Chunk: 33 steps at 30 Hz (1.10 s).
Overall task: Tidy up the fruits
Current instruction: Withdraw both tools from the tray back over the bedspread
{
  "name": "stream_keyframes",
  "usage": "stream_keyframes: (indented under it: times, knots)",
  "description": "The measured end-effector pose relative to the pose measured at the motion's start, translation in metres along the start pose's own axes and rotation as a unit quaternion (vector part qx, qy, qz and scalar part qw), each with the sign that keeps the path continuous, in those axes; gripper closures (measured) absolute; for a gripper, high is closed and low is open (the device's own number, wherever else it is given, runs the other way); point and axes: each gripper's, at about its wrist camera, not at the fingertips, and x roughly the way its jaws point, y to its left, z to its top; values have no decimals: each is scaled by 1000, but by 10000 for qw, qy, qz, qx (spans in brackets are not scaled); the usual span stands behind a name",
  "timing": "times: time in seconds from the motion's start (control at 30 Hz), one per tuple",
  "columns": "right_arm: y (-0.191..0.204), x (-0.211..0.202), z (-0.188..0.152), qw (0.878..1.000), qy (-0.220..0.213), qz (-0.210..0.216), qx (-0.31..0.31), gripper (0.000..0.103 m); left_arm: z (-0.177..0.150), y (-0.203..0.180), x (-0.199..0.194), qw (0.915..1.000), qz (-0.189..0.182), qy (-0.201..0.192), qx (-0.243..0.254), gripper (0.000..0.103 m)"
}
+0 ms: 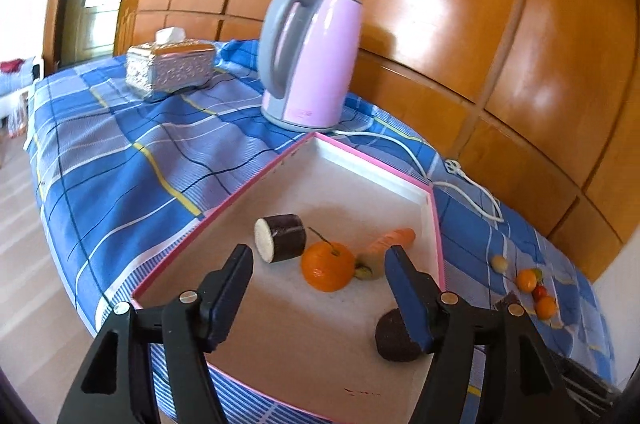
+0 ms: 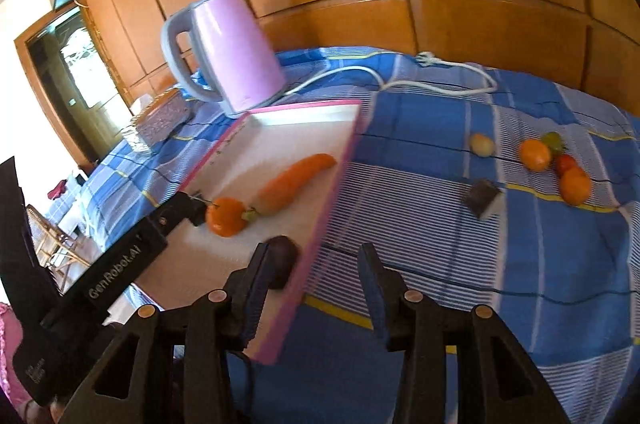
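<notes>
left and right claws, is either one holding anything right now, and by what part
Nothing is held. The left claw hangs open above the pink-rimmed white tray; the right claw is open too, empty.

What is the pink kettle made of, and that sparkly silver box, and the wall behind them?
The kettle looks like smooth plastic: pink body with a soft sheen and a matte grey handle. The silver box seems embossed metal or metallic-coated plastic, as its patterned sides glint; I can't tell which. The wall looks like varnished wood panels: orange-brown with bright glossy reflections.
</notes>
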Motion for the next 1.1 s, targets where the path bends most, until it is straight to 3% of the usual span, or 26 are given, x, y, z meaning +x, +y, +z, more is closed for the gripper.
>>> stream_keyframes:
  times: [0.4, 0.57, 0.83, 1.1]
  knots:
    - [-70, -20, -8, 9951, -141, -846, 485, 58, -10, -29, 1, 9978, -177, 80, 633, 34]
    - [-110, -27, -7, 9868, -254, -1260, 986, 58, -15, -45, 0, 9950, -273, 76, 955, 34]
    - [-164, -32, -13, 9648, -418, -1559, 2075, 58, -21, -61, -5, 9903, -556, 43, 1272, 34]
    - [-178, -28, -10, 9567, -602, -1786, 2219, 58, -28, -76, -8, 9847, -799, 49, 1548, 34]
